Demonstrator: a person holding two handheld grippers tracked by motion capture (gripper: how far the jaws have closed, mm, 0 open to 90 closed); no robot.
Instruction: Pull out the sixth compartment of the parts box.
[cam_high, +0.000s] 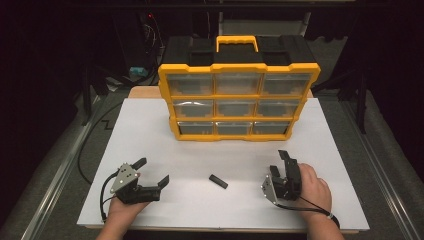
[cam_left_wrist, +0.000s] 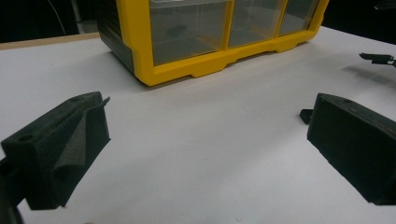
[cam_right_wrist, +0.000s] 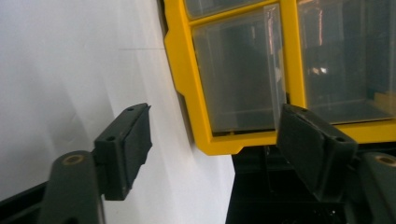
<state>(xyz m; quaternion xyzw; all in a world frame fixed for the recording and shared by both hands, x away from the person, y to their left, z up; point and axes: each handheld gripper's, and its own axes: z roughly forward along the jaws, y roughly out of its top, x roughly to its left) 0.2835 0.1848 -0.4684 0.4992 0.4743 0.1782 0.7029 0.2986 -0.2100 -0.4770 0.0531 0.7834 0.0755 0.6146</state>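
Note:
A yellow and black drawer organizer (cam_high: 239, 100) with several clear drawers and a yellow handle stands upright at the back middle of the white table (cam_high: 150, 130). A small black piece (cam_high: 218, 181) lies flat on the table between my two grippers. My left gripper (cam_high: 152, 171) rests low at the front left, open and holding nothing. In the left gripper view its jaws stand wide apart around bare table (cam_left_wrist: 205, 154), the organizer (cam_left_wrist: 205, 65) is ahead, and the black piece (cam_left_wrist: 306, 115) peeks from behind the right jaw. My right gripper (cam_high: 278, 162) at the front right is open, rolled on its side, facing the organizer (cam_right_wrist: 187, 84).
The table's front edge (cam_high: 220, 227) runs just behind both hands. Dark floor, metal rails (cam_high: 60, 170) and cables (cam_high: 82, 150) surround the table. Open white surface lies between the organizer and the grippers. My right gripper's tip (cam_left_wrist: 378, 58) reaches into the left gripper view at far right.

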